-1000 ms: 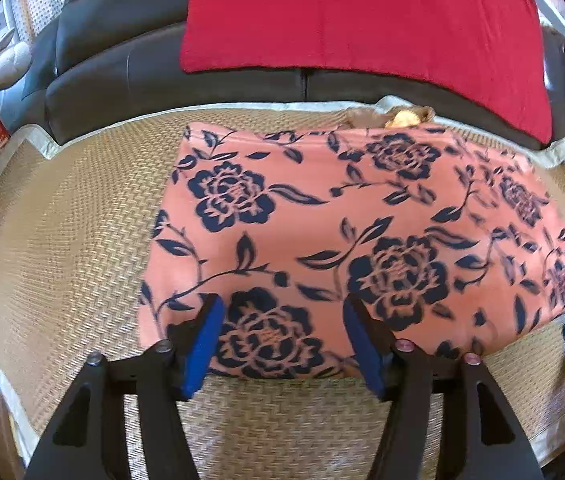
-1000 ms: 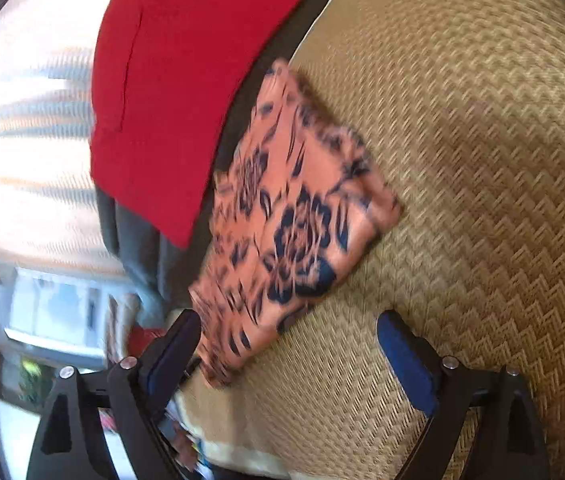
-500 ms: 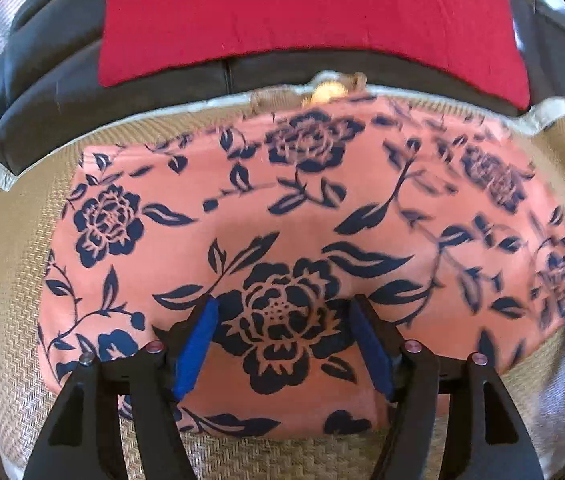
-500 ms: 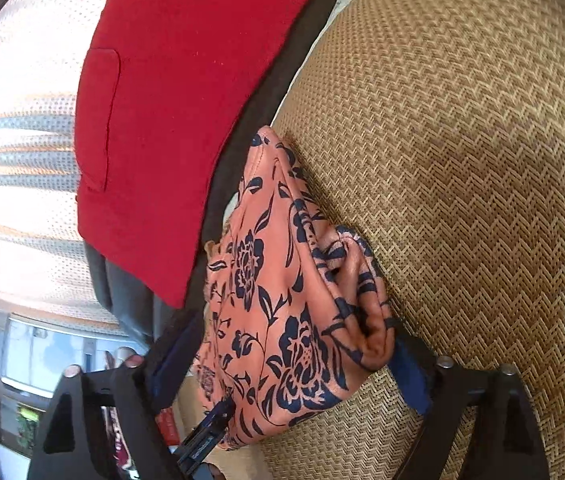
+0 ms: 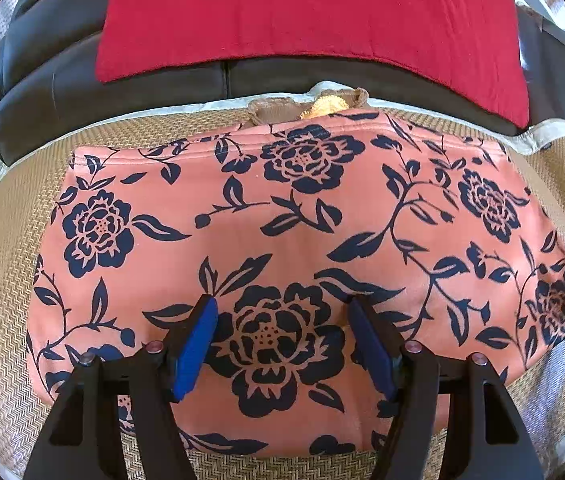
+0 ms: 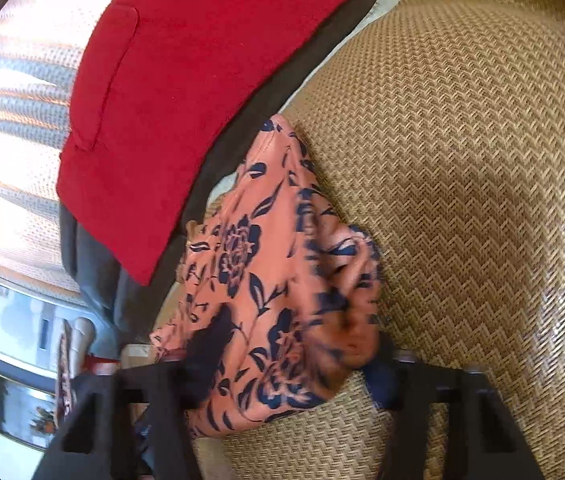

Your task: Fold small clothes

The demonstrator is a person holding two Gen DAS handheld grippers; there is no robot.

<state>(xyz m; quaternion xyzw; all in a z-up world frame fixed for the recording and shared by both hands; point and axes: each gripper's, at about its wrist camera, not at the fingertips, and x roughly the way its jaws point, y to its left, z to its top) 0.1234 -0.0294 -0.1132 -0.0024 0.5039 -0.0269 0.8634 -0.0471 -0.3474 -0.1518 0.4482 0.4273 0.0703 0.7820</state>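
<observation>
We see the floral garment [image 5: 282, 216] spread flat on the woven mat [image 5: 6, 240], its far hem close to the mat's pale border [image 5: 186, 109] and the dark sofa back [image 5: 82, 92], with a brown and yellow thing [image 5: 314, 105] peeking out behind that hem. Bare mat lies open to the left of the cloth and along its near edge; in the right wrist view a wide stretch of mat [image 6: 462, 160] is free on the right. The left gripper [image 5: 282, 344] hovers over the garment's near part, its blue fingers [image 5: 194, 352] spread apart, clamping nothing. The right gripper [image 6: 294, 364] has just been closing on the garment's right end [image 6: 282, 280], which is bunched between its fingers; motion blur hides whether the pads press yet. Compared with a second ago, the left view sits further in over the cloth, and the right end, then lying flat, is now gathered up. A red cloth [image 5: 306, 12] drapes over the sofa back.
</observation>
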